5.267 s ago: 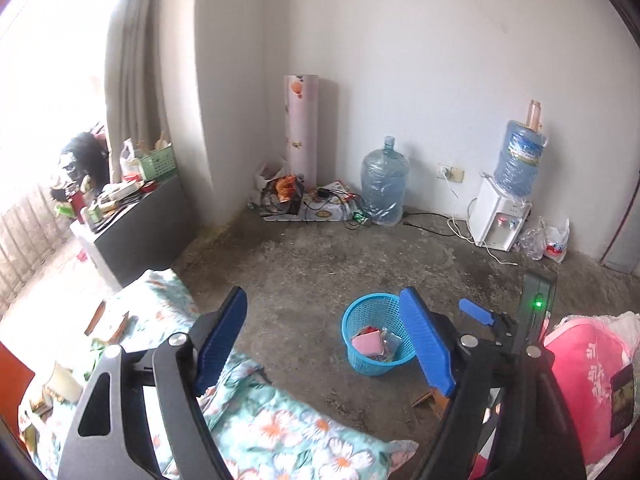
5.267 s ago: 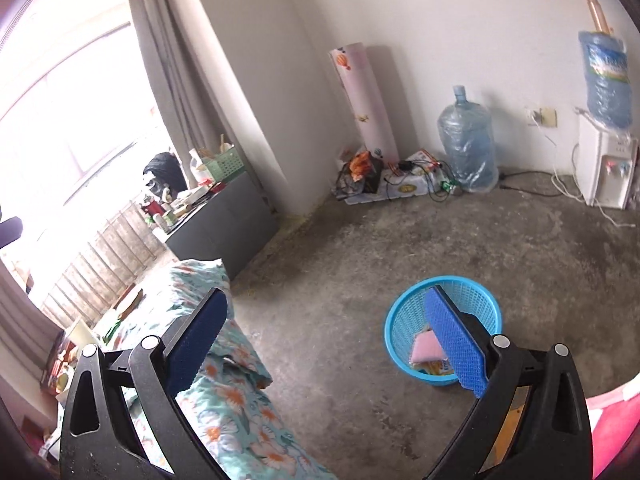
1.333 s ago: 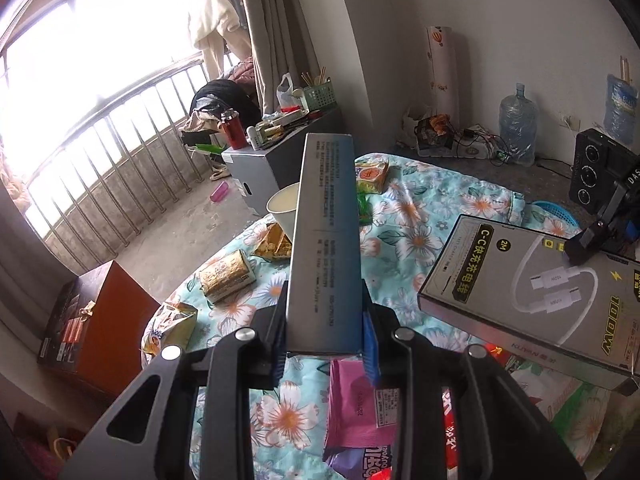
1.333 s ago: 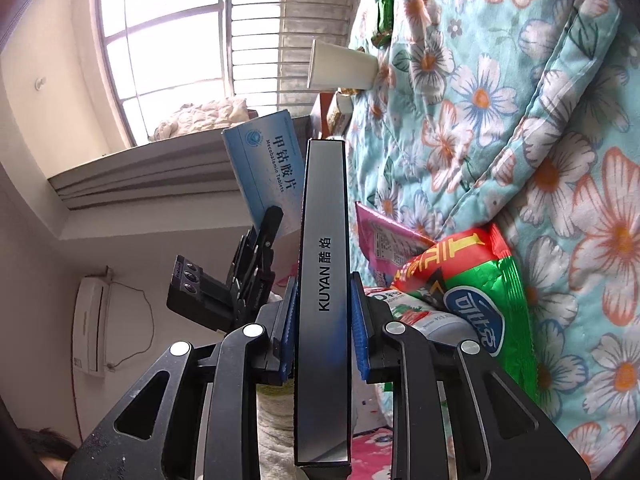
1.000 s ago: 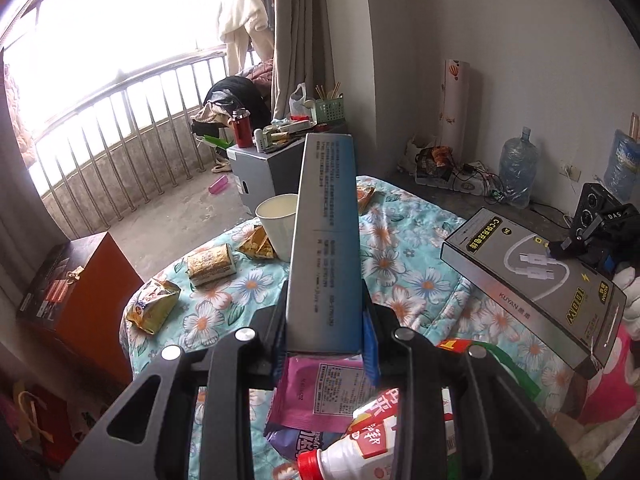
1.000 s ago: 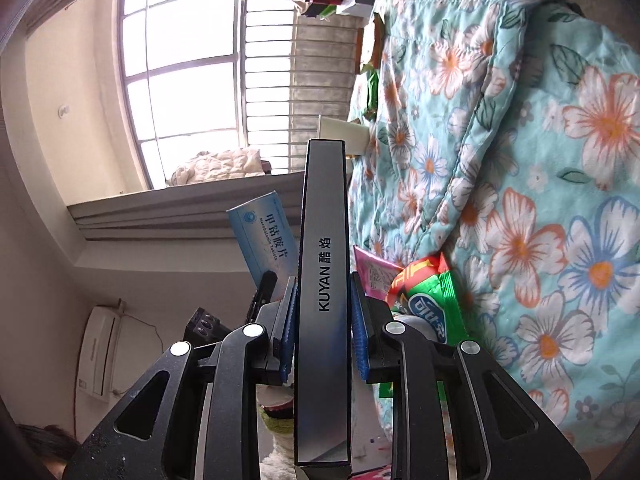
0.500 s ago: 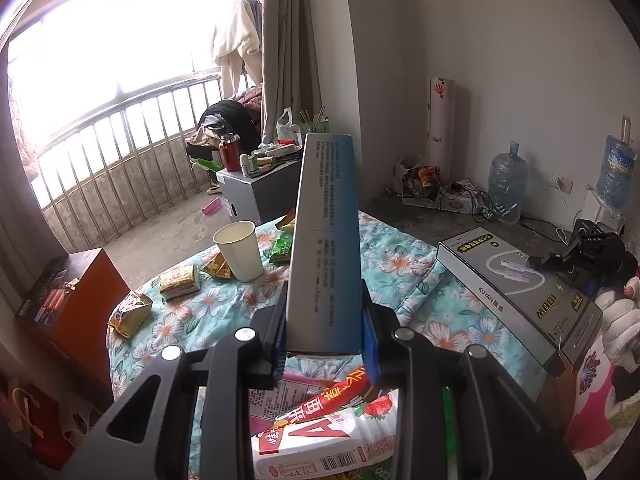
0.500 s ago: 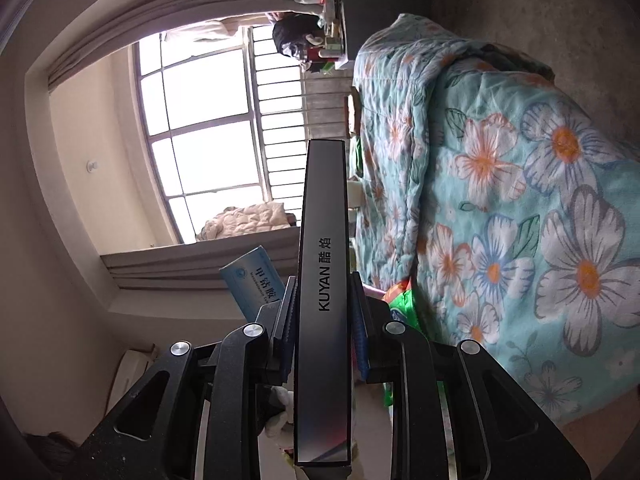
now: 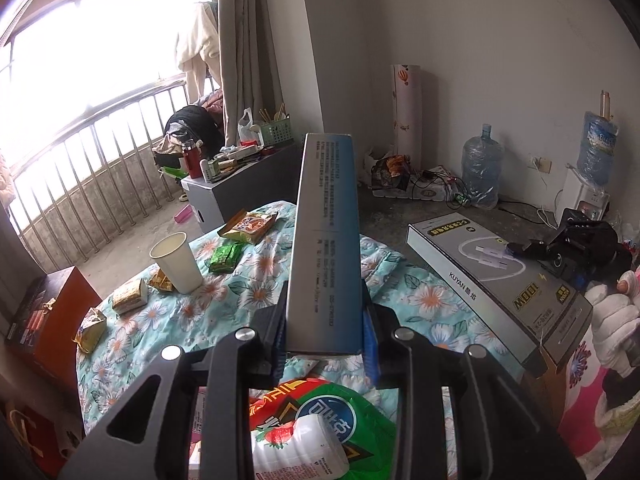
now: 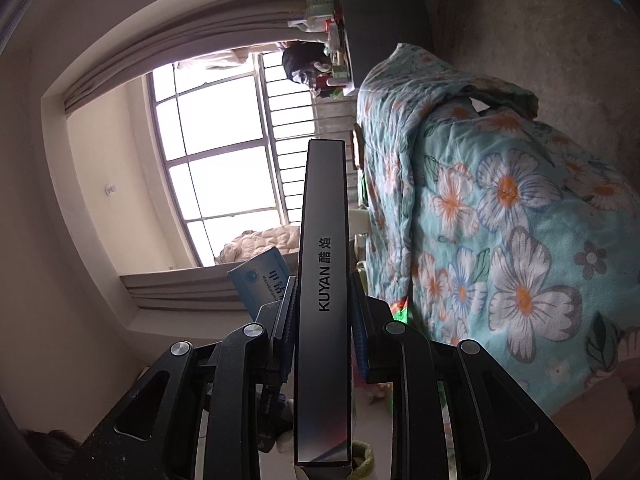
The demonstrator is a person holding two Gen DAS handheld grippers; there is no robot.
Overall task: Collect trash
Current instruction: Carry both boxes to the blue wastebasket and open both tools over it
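My left gripper (image 9: pixel 325 334) is shut on a long blue-grey medicine box (image 9: pixel 326 236), held edge-up above the floral table cover (image 9: pixel 248 292). My right gripper (image 10: pixel 323 334) is shut on a grey KUYAN cable box (image 10: pixel 324 296), rolled on its side. In the left wrist view that cable box (image 9: pixel 496 280) hangs at the right in the right gripper (image 9: pixel 520 249), beyond the table's edge. In the right wrist view the blue box (image 10: pixel 260 280) shows behind the fingers. More trash lies on the table: a paper cup (image 9: pixel 176 262), snack wrappers (image 9: pixel 248 226), a green packet (image 9: pixel 344 416) and a white bottle (image 9: pixel 296 448).
A grey cabinet (image 9: pixel 240 196) with clutter stands by the balcony railing. Water jugs (image 9: pixel 482 168), a dispenser (image 9: pixel 586 198) and a paper roll (image 9: pixel 408 108) stand along the far wall on the concrete floor. A red-brown box (image 9: pixel 48 328) sits left of the table.
Both grippers, open and empty over the blue basket five seconds ago, now each grip a box. Over the last second both have risen and pulled back from the table.
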